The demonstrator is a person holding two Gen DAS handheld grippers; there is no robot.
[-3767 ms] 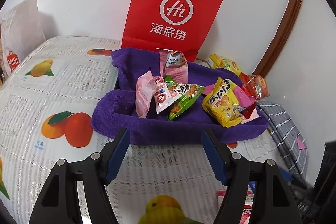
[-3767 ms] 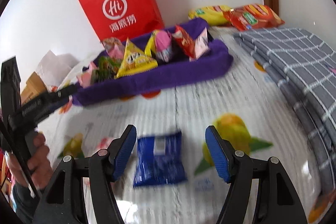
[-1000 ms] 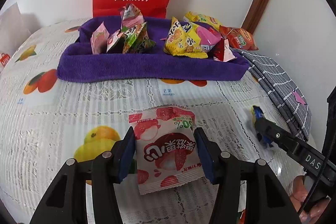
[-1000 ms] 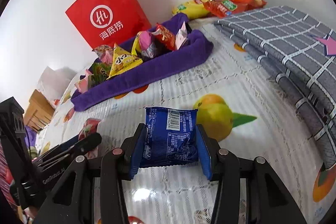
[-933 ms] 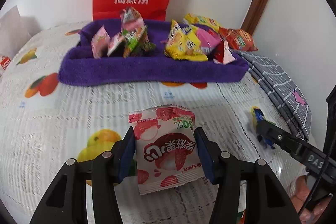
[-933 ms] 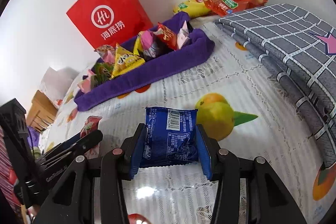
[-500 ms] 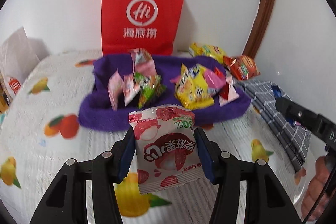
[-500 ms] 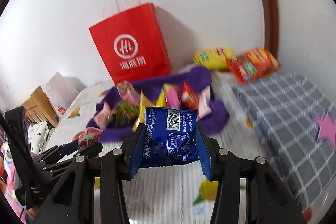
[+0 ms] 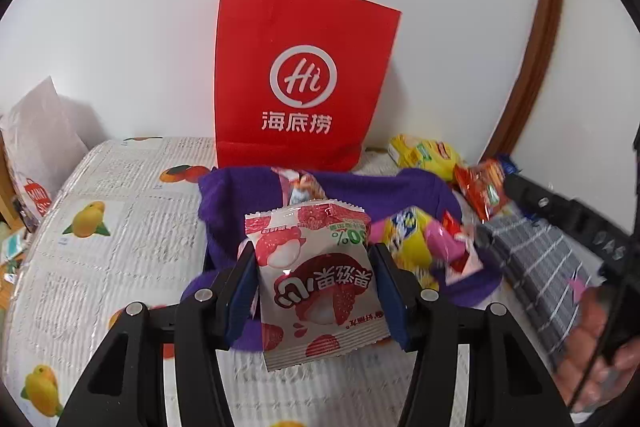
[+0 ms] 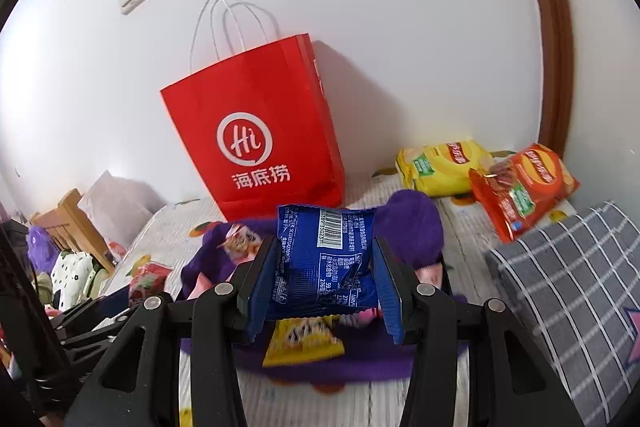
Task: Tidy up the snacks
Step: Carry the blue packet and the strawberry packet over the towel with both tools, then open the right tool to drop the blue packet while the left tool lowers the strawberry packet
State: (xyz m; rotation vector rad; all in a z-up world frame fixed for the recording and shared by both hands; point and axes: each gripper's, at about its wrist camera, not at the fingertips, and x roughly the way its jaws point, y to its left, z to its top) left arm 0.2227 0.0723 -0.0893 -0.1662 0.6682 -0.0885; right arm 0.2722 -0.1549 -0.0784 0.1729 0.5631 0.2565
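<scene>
My left gripper (image 9: 316, 291) is shut on a white and red lychee snack packet (image 9: 316, 279), held in the air in front of the purple fabric tray (image 9: 236, 203). My right gripper (image 10: 326, 275) is shut on a blue snack packet (image 10: 326, 259) with a barcode, held above the same purple tray (image 10: 412, 223). The tray holds several small packets, among them a yellow one (image 9: 404, 239) and a pink one (image 9: 444, 239). The right gripper's black body (image 9: 560, 211) and a hand show at the right edge of the left wrist view. The lychee packet (image 10: 150, 277) also shows at lower left in the right wrist view.
A red paper bag (image 9: 300, 87) with white handles stands against the wall behind the tray. Yellow (image 10: 444, 163) and red chip bags (image 10: 524, 187) lie right of it. A grey checked cloth (image 10: 572, 275) covers the right side. A white bag (image 9: 40, 143) stands far left on the fruit-print tablecloth (image 9: 100, 227).
Both grippers have risen off the tablecloth with their packets and moved toward the purple tray, which now looms closer. The grips on both packets are unchanged.
</scene>
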